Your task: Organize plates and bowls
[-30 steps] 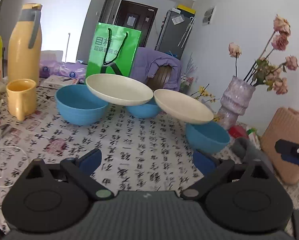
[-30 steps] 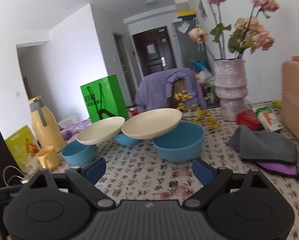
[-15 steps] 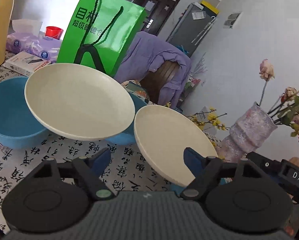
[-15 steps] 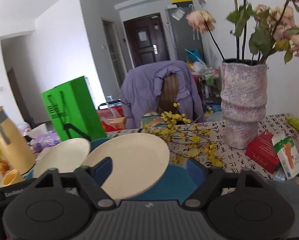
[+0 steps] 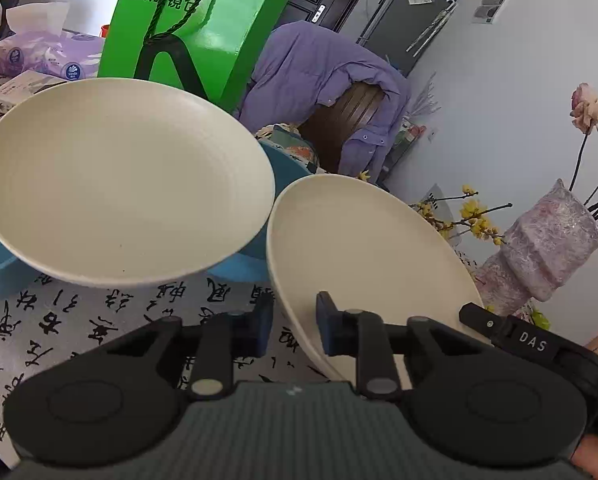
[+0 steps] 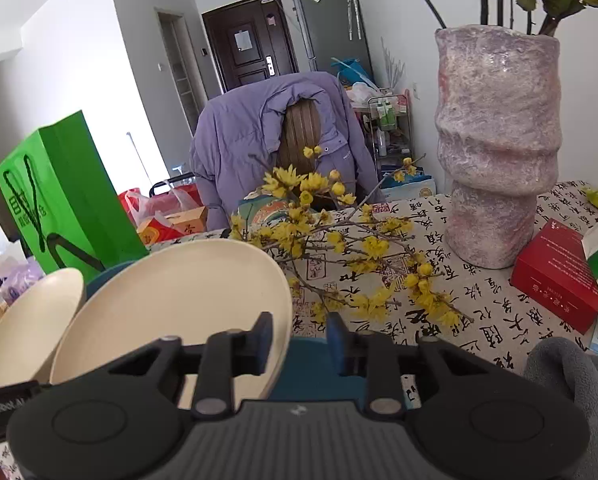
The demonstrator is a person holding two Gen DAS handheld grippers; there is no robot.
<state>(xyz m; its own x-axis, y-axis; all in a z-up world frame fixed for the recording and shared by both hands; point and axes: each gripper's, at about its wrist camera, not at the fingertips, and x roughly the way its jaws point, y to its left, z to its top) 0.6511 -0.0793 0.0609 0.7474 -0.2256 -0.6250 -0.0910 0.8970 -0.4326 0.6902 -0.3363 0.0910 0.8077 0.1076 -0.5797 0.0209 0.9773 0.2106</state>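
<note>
Both tools at one tilted cream plate

The cream plate (image 5: 363, 256) leans on a blue bowl (image 6: 311, 364), at 4 o'clock of a second cream plate (image 5: 119, 196). The left tool (image 5: 291, 326) straddles its near rim, jaws narrowly parted, grip uncertain. The right tool (image 6: 299, 342) straddles its right rim likewise. Beyond, on the tabletop (image 6: 479, 304): yellow blossoms (image 6: 339, 248), a vase (image 6: 499, 140) at 1 o'clock, a green bag (image 5: 203, 28) at 11
</note>
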